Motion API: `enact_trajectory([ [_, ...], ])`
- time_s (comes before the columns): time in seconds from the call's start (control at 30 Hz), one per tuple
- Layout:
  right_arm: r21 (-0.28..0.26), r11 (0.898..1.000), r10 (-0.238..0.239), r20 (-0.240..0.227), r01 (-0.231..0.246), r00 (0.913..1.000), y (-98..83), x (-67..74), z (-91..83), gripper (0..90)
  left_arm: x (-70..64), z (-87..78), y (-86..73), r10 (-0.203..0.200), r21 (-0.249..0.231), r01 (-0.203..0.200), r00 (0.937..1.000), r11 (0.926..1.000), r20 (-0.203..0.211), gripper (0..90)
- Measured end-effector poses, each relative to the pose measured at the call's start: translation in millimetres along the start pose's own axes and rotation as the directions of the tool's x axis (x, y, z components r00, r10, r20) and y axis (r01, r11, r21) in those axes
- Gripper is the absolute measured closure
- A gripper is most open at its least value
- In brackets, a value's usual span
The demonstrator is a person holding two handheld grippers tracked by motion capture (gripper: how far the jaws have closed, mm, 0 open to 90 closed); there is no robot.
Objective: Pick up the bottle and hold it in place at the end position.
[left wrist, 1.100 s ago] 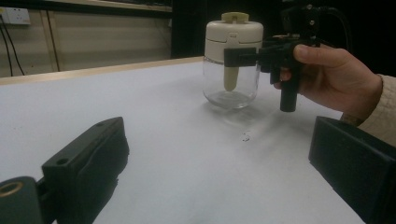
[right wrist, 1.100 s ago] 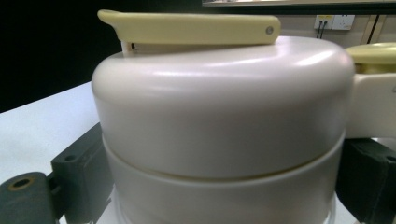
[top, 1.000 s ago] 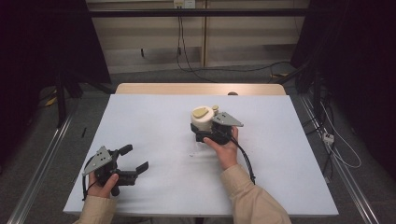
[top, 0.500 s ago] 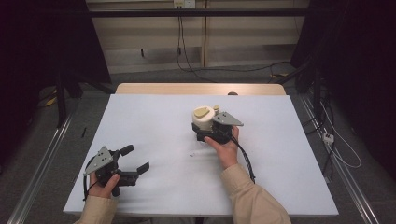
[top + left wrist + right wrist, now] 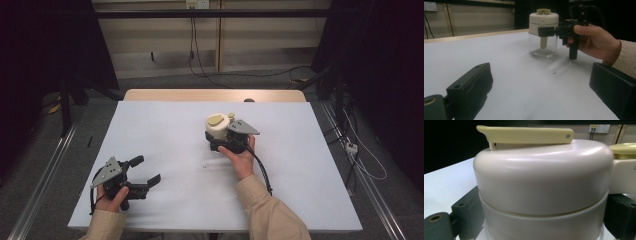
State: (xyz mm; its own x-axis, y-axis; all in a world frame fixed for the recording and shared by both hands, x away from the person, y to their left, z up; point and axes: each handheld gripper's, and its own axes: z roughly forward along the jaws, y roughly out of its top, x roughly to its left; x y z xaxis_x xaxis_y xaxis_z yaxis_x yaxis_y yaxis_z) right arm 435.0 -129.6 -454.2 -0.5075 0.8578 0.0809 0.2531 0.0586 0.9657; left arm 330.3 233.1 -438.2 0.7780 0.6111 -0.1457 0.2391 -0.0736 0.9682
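A jar [image 5: 216, 127] with a clear glass base and a cream lid topped by a pale yellow flip handle stands upright mid-table. My right gripper [image 5: 217, 139] reaches it from the near side, held by a hand in a beige sleeve. Its jaws press on both sides of the lid, as the right gripper view shows with the jar [image 5: 544, 182] large between them. In the left gripper view the jar [image 5: 543, 35] and the right gripper [image 5: 549, 31] stand ahead on the right. My left gripper [image 5: 146, 170] rests open near the front left corner with nothing between its jaws.
The white table [image 5: 165, 125] has a wooden strip along its far edge. A small dark speck [image 5: 205, 165] lies just in front of the jar. Cables run over the floor behind and to the right of the table.
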Motion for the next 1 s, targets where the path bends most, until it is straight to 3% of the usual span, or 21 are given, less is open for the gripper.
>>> enact_trajectory([
  [0.33,0.035,0.997,-0.070,-0.012,0.070,0.9975,3.5,8.7,9.6,6.7,0.9,-1.0,-0.7,-0.004,0.000,0.004,1.0000,1.0000,-0.003,4.3],
  [0.47,0.047,0.999,-0.022,-0.025,0.024,0.9994,2.3,3.4,6.5,6.4,0.3,-0.8,-0.7,-0.002,0.002,0.002,1.0000,1.0000,0.000,4.3],
  [0.67,0.078,0.997,-0.018,-0.036,0.020,0.9992,1.7,1.9,1.2,5.8,-1.4,1.1,-0.4,0.003,0.005,-0.003,1.0000,1.0000,0.004,4.2],
  [0.8,0.090,0.996,0.014,-0.036,-0.011,0.9992,0.2,-1.3,-1.4,5.4,-1.1,2.0,-0.7,0.005,0.011,-0.005,1.0000,0.9999,0.004,4.2],
  [0.9,0.105,0.994,-0.019,-0.035,0.022,0.9992,0.2,-0.7,-2.9,5.2,-0.8,2.8,-0.6,0.000,0.011,0.000,1.0000,0.9999,0.003,4.3],
  [1.0,0.106,0.994,-0.021,-0.033,0.024,0.9992,-0.3,-0.7,-4.2,5.0,-0.9,4.8,-0.4,-0.002,0.013,0.002,1.0000,0.9999,0.009,4.2],
])
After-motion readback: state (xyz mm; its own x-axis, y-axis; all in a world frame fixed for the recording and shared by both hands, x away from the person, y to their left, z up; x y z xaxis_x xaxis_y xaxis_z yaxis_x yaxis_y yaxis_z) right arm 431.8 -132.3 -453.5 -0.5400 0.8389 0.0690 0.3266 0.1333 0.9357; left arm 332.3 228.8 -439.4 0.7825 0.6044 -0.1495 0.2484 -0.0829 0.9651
